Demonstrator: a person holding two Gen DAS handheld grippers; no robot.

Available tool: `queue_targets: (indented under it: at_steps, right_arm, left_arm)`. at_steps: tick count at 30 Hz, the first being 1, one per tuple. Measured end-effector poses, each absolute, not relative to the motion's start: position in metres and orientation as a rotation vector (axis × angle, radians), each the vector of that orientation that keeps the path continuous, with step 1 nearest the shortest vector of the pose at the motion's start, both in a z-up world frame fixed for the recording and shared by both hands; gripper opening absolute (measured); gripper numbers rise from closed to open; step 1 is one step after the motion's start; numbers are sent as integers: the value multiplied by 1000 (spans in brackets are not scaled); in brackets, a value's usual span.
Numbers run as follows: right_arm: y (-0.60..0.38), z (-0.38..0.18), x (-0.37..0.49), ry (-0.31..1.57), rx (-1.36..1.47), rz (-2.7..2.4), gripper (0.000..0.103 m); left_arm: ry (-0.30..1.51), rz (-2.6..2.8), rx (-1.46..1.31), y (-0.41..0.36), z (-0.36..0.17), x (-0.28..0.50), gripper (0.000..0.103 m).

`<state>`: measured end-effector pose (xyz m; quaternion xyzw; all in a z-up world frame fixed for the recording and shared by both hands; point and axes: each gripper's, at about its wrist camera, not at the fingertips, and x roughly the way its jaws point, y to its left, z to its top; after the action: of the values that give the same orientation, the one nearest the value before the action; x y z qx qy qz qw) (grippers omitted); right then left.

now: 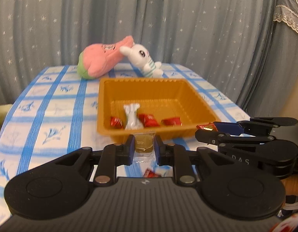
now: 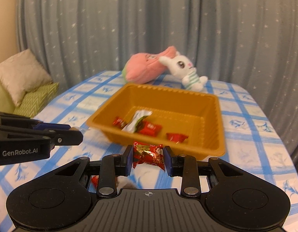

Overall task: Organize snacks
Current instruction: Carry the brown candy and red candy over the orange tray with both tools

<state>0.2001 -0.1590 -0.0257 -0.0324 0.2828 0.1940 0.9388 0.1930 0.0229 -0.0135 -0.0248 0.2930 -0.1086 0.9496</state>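
While a grey star-dotted curtain (image 1: 168, 19) hangs across the far side of the scene, a table under a blue-checked cloth (image 1: 52, 106) fills the middle. On the far part of the cloth a pink plush toy (image 1: 102, 60) lies against a white bunny toy (image 1: 143, 58) to its right. Nearer sits an orange tray (image 1: 149, 89), and in it lie a white wrapped snack (image 1: 131, 116) and three red candies (image 1: 149, 120) along its near wall. The left gripper (image 1: 144, 145) is just on the near side of the tray, its jaws pinching a small clear packet with a golden sweet (image 1: 144, 142) inside. To its right the right gripper (image 2: 148, 157) is also near the tray's near edge, pressed onto a red wrapped candy (image 2: 149, 154) with gold print. One more red candy (image 1: 150, 173) lies on the cloth below the left gripper, partly hidden. At the far left, cushions (image 2: 21, 75) rest on a green seat.
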Motion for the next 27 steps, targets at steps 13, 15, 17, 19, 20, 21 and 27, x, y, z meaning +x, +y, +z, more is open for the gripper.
queue_targets:
  at_steps: [13,15,17,19,20,21,27]
  right_arm:
    - [-181,-1,250,549,8,328,34]
    - [-182,0,259,557,18,322,34]
    - [-183,-1,269,568,25,317,34]
    - [-183,-1,278,578,34,309,34]
    - [-184,-1,283,581,39,306,34]
    - [-184,-1,287,585,42,303,34]
    - [-184,-4,311,603,56,289,34]
  left_arm:
    - [543,-224,-79,15,7,242,19]
    - [542,-221,-81,15,8,251,19]
    - [543,-214,-84,15,7,259,19]
    - [546,-208,-89,16,6,268,19]
    - [548,-205,-89,16,5,272,19]
    - [549,-201,-90,16,4,276,19]
    - [560,-188,-91,17,0,296,19]
